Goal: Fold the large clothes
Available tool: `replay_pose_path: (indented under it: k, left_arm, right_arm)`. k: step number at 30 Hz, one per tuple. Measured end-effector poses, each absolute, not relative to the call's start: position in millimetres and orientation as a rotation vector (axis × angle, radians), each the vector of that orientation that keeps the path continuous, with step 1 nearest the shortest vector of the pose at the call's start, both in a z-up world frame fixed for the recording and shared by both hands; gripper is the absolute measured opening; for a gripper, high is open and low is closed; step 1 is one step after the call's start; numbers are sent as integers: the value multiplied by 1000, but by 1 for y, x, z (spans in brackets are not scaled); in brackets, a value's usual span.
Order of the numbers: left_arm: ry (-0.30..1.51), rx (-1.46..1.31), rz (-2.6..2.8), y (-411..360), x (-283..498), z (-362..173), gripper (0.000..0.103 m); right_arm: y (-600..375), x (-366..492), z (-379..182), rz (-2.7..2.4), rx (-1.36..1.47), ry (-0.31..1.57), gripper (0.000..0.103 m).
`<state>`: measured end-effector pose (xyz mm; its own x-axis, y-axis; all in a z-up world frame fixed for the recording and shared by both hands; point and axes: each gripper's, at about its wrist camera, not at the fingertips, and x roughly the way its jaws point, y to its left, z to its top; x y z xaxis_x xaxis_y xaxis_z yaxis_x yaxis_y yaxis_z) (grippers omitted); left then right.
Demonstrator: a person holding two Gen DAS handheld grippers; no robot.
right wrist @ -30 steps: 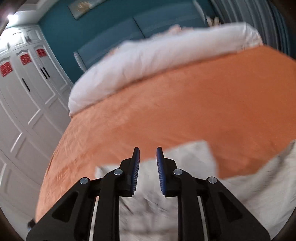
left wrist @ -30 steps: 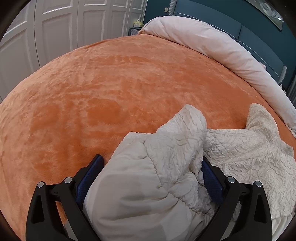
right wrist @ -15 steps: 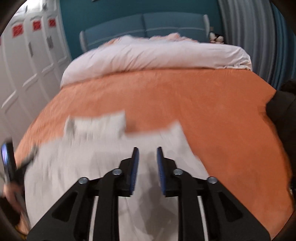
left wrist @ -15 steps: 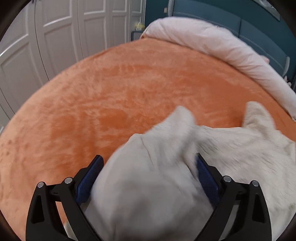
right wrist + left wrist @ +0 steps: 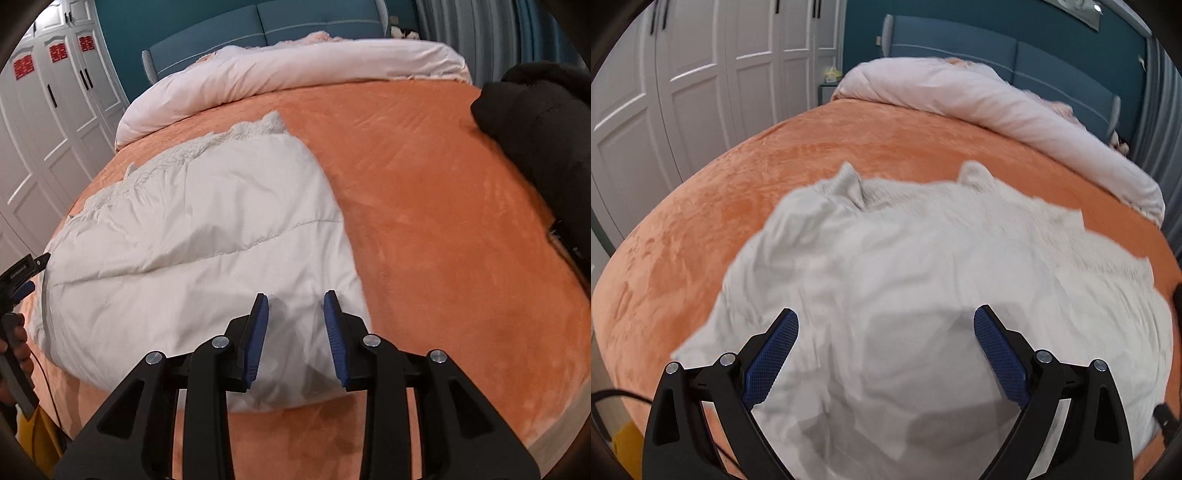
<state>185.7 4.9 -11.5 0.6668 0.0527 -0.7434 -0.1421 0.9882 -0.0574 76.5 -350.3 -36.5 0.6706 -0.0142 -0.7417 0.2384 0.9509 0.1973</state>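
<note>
Having dropped the garment (image 5: 923,295) onto the bed (image 5: 701,229), left hand-held gripper (image 5: 886,328) gapes empty; right hand-held gripper (image 5: 296,306), just widening, straddles its corner ungripped, ready for folding.

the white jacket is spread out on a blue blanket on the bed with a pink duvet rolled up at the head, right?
Not quite: the blanket is orange, not blue, as the right wrist view shows. The rest holds: the white jacket lies spread on it, and the pink duvet is rolled up at the head.

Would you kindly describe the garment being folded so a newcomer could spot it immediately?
Start at the bed's orange blanket. Near its foot end lies the off-white padded jacket, spread out with stitched quilting lines and a fleecy edge. The pale pink duvet is rolled at the headboard, and the black garment sits at the bed's right edge.
</note>
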Motion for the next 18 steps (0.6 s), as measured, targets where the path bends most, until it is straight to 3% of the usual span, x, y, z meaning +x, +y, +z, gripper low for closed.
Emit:
replay_pose_path:
  k: [3,6,12,18]
  left_arm:
    - [847,-166,130,10,176,-12,93]
    - [848,-214,141,16,163,-7,93]
    - [811,-38,94,-13,148,1,93]
    - [850,-188,202,36,149,-6,93]
  right_arm:
    - [-360,62,-27,-176,292,789,29]
    - [-384,52,-19,-302,260,732,41]
    - [-438,74,-35,-415,242,805,41]
    - [-425,62,-52,-338,310,843,45]
